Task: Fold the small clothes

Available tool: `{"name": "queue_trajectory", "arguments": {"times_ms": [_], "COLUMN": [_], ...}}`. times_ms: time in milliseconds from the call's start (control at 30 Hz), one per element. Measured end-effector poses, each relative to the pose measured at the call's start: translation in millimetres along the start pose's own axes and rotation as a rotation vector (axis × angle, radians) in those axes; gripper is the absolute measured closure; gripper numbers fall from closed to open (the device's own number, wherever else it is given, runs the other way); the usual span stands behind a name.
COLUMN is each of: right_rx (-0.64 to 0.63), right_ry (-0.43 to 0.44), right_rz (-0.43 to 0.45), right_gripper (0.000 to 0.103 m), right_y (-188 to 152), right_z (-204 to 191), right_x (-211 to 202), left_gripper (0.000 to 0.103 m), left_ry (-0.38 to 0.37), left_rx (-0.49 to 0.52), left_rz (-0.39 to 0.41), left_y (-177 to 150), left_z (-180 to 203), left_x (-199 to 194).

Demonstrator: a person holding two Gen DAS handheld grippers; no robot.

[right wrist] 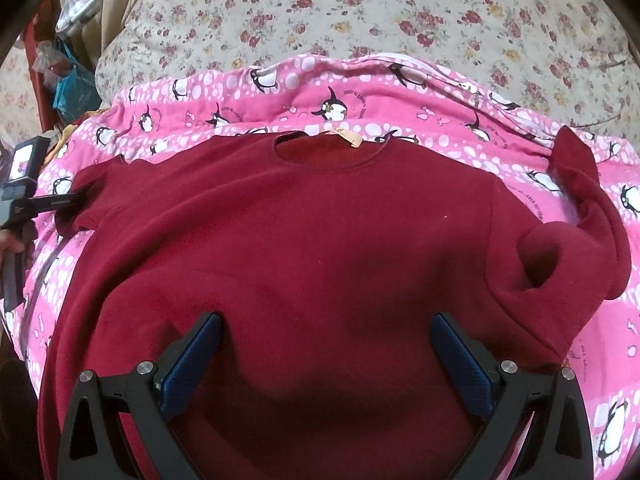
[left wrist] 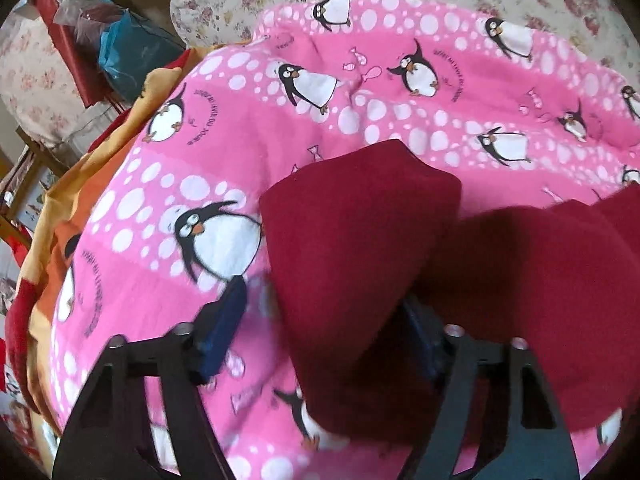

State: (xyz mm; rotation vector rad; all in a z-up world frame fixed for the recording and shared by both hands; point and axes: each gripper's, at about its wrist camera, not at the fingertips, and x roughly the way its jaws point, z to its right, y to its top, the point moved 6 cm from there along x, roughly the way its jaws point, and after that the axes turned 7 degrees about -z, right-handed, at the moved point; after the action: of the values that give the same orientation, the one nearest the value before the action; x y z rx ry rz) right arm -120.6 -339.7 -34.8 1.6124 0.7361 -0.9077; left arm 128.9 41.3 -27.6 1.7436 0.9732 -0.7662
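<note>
Right wrist view is showing a dark red sweater [right wrist: 320,232] lying front-up on a pink penguin blanket [right wrist: 440,120] that is covering a bed. At the far left of this view the left gripper [right wrist: 60,202] is reaching in at the tip of the sweater's left-hand sleeve [right wrist: 100,196], though whether its fingers are pinching the cloth cannot be told from here. Moving right, the round neckline with a pale label [right wrist: 346,136] is sitting at the middle top, and the right gripper [right wrist: 326,344] is hovering over the lower body of the sweater with its blue-padded fingers [right wrist: 192,360] spread wide apart, holding nothing. Farther right, the other sleeve [right wrist: 580,216] is lying curled and bunched on the blanket. A floral quilt [right wrist: 360,12] is lying beyond the blanket.

Left wrist view is showing clutter and a teal bag [left wrist: 128,56] beside the bed at the left, then the left gripper's fingers standing apart, with the sleeve end draping over the right-hand finger and the left-hand finger [left wrist: 224,324] bare; a firm grip cannot be confirmed.
</note>
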Motion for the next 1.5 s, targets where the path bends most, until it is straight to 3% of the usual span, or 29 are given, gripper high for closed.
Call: {"name": "queue_trajectory", "arguments": {"times_ms": [67, 100, 167, 200, 300, 567, 667, 767, 967, 1067, 1100, 1133, 1267, 1367, 1500], "right_rx": [-0.001, -0.001, -0.002, -0.001, 0.001, 0.002, 0.005, 0.017, 0.147, 0.217, 0.23, 0.235, 0.174, 0.101, 0.05], "right_ry": [0.0, 0.001, 0.003, 0.004, 0.007, 0.008, 0.017, 0.039, 0.125, 0.145, 0.164, 0.17, 0.153, 0.147, 0.095], "right_rz": [0.001, 0.002, 0.002, 0.001, 0.003, 0.003, 0.005, 0.006, 0.027, 0.041, 0.043, 0.045, 0.074, 0.08, 0.046], "right_gripper": [0.0, 0.0, 0.0, 0.0, 0.0, 0.0, 0.0, 0.0, 0.0, 0.0, 0.0, 0.0, 0.003, 0.007, 0.023], "right_y": [0, 0, 0, 1, 1, 1, 0, 0, 4, 3, 3, 4, 11, 22, 43], "right_z": [0, 0, 0, 0, -1, -1, -1, -1, 28, 46, 49, 49, 37, 21, 14], "right_x": [0, 0, 1, 1, 1, 1, 1, 0, -23, -33, -35, -36, -46, -46, -25], "left_gripper": [0.061, 0.066, 0.09, 0.09, 0.091, 0.091, 0.091, 0.091, 0.086, 0.086, 0.086, 0.08, 0.04, 0.036, 0.036], "left_ry": [-0.022, -0.019, -0.033, -0.07, -0.279, -0.692, -0.781, -0.845, -0.829, -0.781, -0.783, -0.79, -0.811, -0.726, -0.611], "left_rx": [0.0, 0.002, -0.019, -0.048, -0.132, -0.074, -0.015, 0.046, 0.186, 0.24, 0.246, 0.251, 0.21, 0.171, 0.101], "left_rz": [-0.01, -0.016, -0.018, -0.017, 0.008, 0.12, 0.157, 0.135, -0.012, -0.045, -0.03, -0.019, 0.035, 0.101, 0.094], "left_y": [3, 5, 8, 9, 13, 22, 20, 8, -50, -76, -77, -77, -77, -77, -83], "left_z": [1, 2, -1, -4, -5, 55, 91, 144, 251, 270, 267, 260, 220, 181, 143], "left_x": [6, 7, 7, 2, -29, -160, -200, -215, -183, -171, -172, -178, -191, -189, -166]}}
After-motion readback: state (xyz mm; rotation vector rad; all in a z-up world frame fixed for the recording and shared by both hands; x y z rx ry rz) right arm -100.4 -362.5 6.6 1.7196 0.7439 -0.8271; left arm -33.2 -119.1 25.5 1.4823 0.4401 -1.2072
